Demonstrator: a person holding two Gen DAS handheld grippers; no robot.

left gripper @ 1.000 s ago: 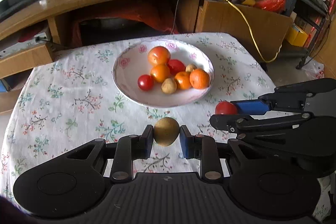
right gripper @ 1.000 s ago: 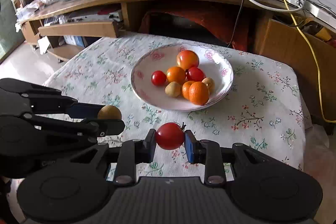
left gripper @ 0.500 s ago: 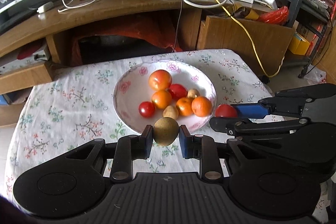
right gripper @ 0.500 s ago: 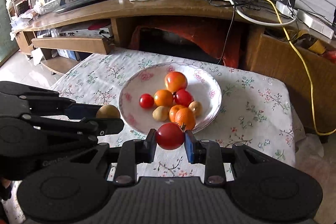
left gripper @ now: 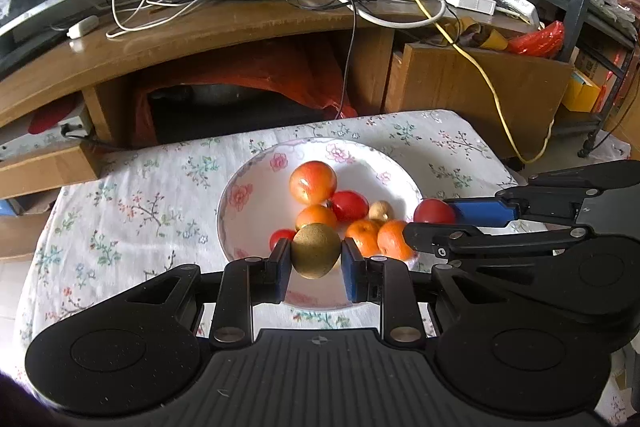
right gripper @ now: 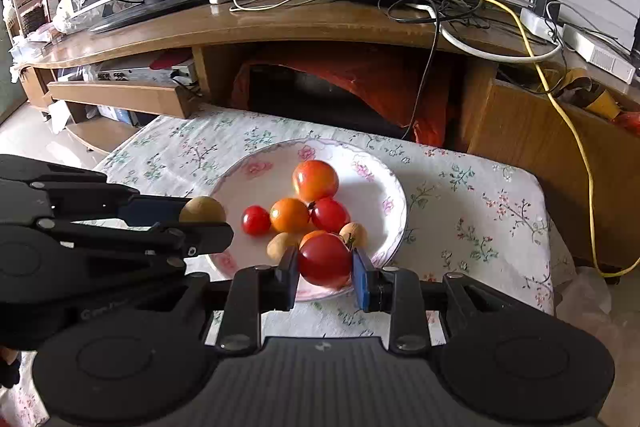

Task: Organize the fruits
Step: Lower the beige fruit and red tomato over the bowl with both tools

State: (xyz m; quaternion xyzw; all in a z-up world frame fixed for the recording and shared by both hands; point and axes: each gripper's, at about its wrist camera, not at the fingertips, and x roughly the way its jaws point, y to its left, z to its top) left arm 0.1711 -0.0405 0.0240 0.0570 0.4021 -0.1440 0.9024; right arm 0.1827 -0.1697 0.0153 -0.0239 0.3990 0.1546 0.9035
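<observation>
Left tongs [left gripper: 316, 259] grip kiwi [left gripper: 316, 255]; right tongs [right gripper: 325, 267] grip tomato [right gripper: 324, 259].

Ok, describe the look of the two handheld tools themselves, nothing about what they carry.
Both match: the left tool and right tool are matte black plastic with a ribbed centre deck, round discs at each side, silver rivets on jointed linkage bars, and blue pads lining the fingers. No cables or sleeves show.

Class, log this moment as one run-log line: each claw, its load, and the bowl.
left claw: shut on kiwi | right claw: shut on tomato | bowl: fruit inside, both claws above near rim
</observation>
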